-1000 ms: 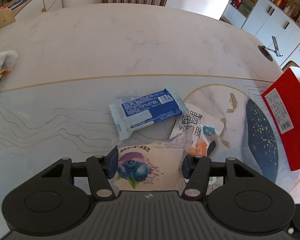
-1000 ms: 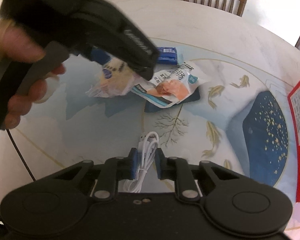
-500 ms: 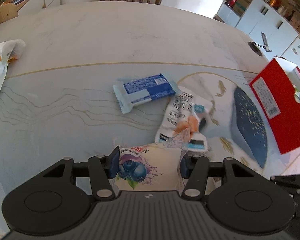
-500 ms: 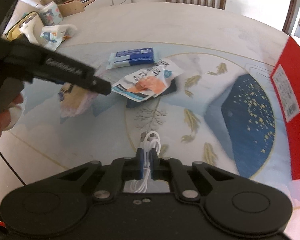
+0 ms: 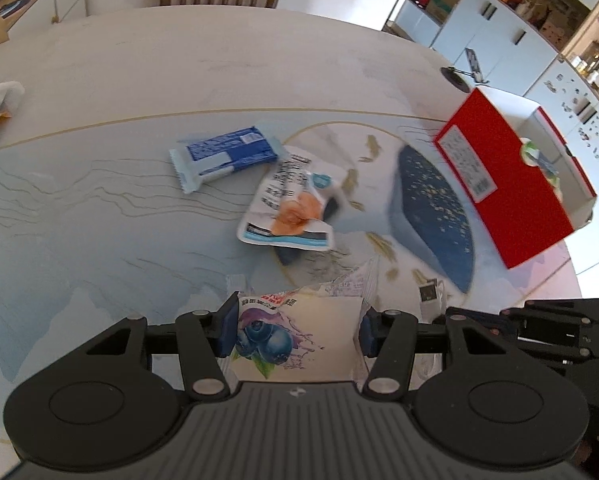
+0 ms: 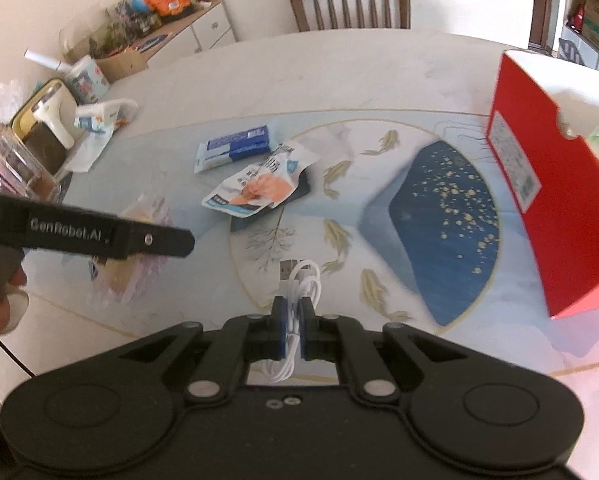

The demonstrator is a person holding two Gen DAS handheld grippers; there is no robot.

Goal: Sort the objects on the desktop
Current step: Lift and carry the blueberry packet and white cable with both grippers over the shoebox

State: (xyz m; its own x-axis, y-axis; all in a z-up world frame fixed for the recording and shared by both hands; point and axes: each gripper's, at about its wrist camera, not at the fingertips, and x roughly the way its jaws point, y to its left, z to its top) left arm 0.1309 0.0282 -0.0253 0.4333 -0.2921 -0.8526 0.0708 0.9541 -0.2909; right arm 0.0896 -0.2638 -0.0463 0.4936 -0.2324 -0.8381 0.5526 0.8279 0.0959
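Right gripper (image 6: 293, 320) has just pinched fully closed on the white USB cable (image 6: 301, 280); left gripper (image 5: 295, 330) holds the blueberry snack packet (image 5: 295, 338), jaws part open. Both now lifted off the table mat (image 5: 79, 220), red box (image 5: 511, 184) at the right edge closer: carry phase. Blue bar (image 5: 227, 154) and fish pouch (image 5: 287, 210) remain mid-mat.

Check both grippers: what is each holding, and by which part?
Left gripper clamps the blueberry snack packet across its side edges. Right gripper pinches the coiled white USB cable around the middle of its bundle.
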